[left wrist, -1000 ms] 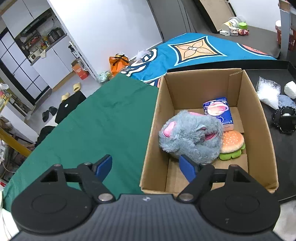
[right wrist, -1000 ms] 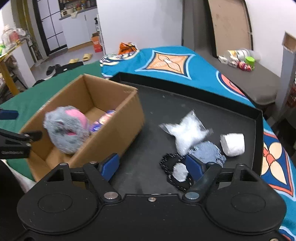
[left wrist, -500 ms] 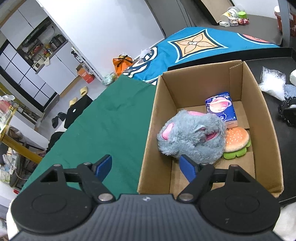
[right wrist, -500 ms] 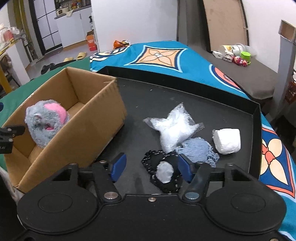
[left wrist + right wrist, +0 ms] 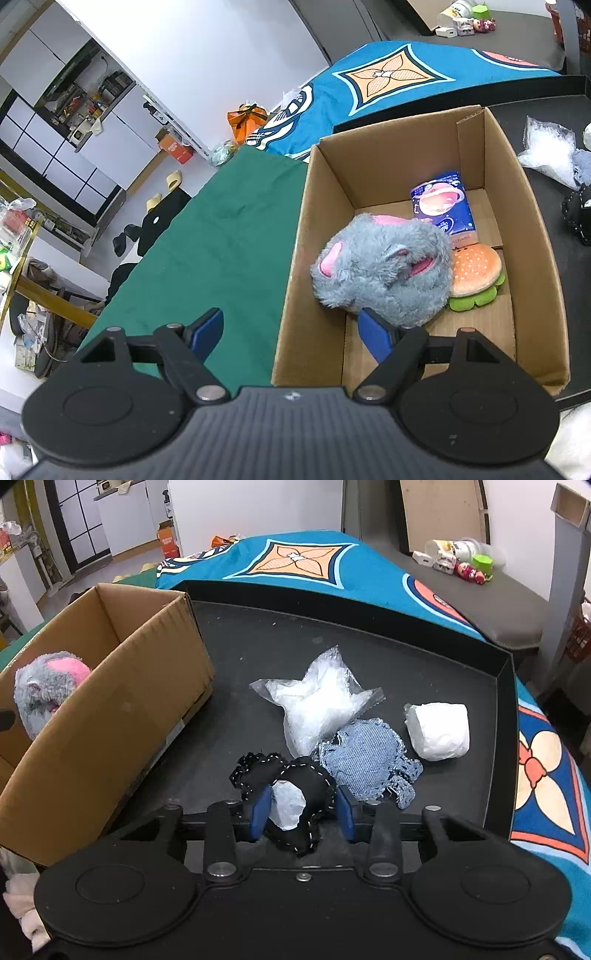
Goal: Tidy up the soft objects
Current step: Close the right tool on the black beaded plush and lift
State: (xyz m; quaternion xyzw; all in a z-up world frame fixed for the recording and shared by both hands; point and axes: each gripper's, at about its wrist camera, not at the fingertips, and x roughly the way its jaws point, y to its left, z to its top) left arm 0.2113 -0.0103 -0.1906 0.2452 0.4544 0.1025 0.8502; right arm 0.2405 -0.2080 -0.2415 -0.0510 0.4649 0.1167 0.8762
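The right gripper (image 5: 301,810) is down on the black tray (image 5: 504,672), its jaws closing around a black stitched plush (image 5: 314,786) with a white patch; the blue pads flank the plush on both sides and seem just to touch it. Beside it lie a denim plush (image 5: 369,760), a clear plastic bag (image 5: 317,705) and a white roll (image 5: 437,729). The left gripper (image 5: 291,332) hangs with jaws released and nothing between them, over the near edge of the cardboard box (image 5: 532,206), which holds a grey plush (image 5: 380,269), a burger toy (image 5: 476,269) and a blue packet (image 5: 443,206)
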